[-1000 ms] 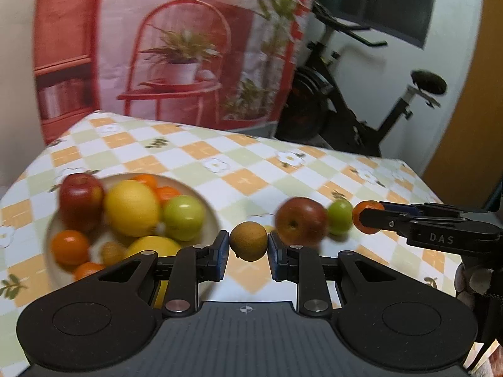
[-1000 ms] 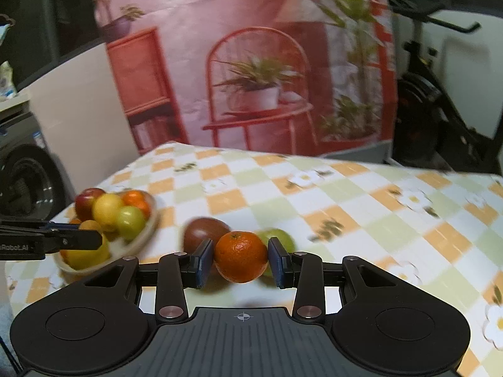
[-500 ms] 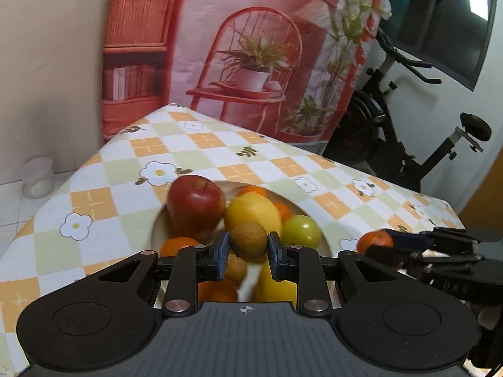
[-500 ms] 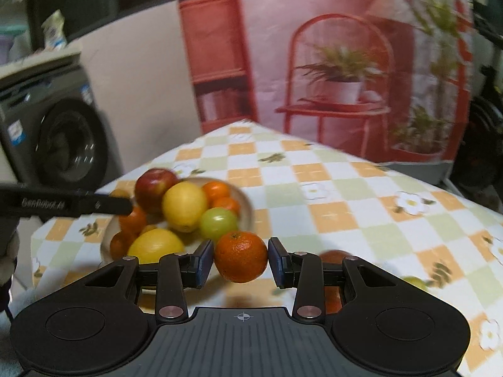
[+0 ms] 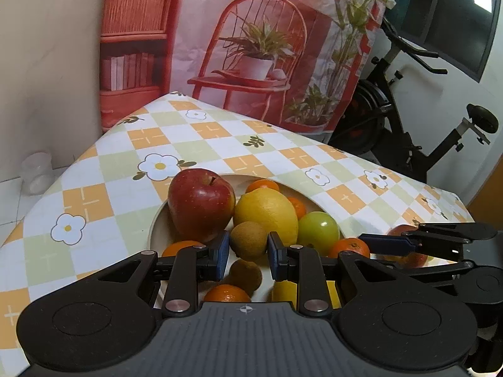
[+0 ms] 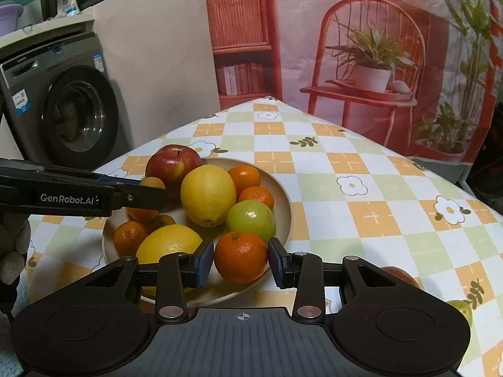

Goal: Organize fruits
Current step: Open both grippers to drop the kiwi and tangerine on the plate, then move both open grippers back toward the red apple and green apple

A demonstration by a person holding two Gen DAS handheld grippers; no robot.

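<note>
1. A brown fruit (image 5: 248, 240) is pinched by the left gripper (image 5: 247, 251) above the crowded bowl (image 6: 284, 199).
2. A mandarin (image 6: 241, 257) is clamped in the right gripper (image 6: 241, 262) over the bowl's near rim.
3. If released there, the mandarin could roll onto the tablecloth (image 6: 371, 216), since it would land on the heaped pile.

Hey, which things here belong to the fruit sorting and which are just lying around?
Job: brown fruit in left gripper; mandarin in right gripper; fruit plate; red apple; lemon.
Lying about: washing machine; exercise bike; white jar.
</note>
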